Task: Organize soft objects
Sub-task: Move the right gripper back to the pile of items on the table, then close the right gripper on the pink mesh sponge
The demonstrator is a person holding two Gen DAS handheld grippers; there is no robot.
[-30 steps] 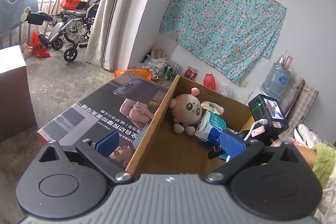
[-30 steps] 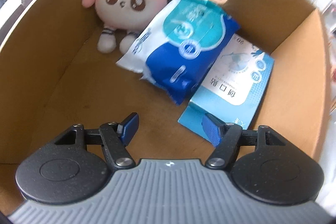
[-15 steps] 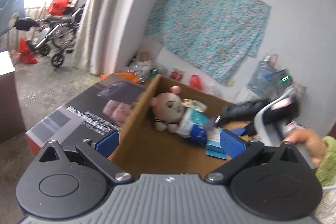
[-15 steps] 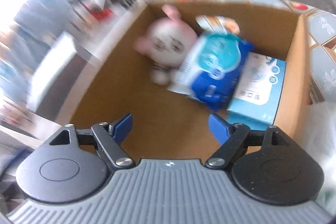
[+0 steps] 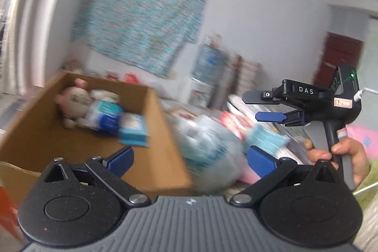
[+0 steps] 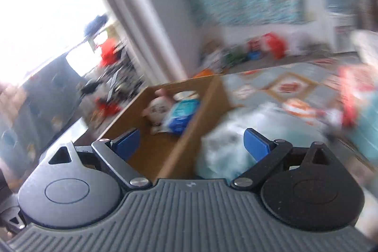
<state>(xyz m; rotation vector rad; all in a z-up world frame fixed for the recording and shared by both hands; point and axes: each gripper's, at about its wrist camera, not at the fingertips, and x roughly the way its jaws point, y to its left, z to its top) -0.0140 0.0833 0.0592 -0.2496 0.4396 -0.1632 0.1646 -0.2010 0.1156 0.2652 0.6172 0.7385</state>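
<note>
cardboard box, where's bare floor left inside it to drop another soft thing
Inside the cardboard box the near half of the floor is bare, between the near wall and the row of goods. The far end is crowded: plush doll, blue wipes pack and light blue flat pack lie side by side. Outside its right wall a plastic bag crowds the surface.

Patterned bedspread (image 6: 290,84), pale blue with orange diamonds. Open cardboard box (image 5: 163,126) sitting at its edge. Just beside the box wall, a blurred pale-blue plastic-wrapped bundle (image 5: 212,148). Further along, red-and-white packets (image 5: 234,121) and a teal pack (image 5: 267,138), too smeared to identify.
</note>
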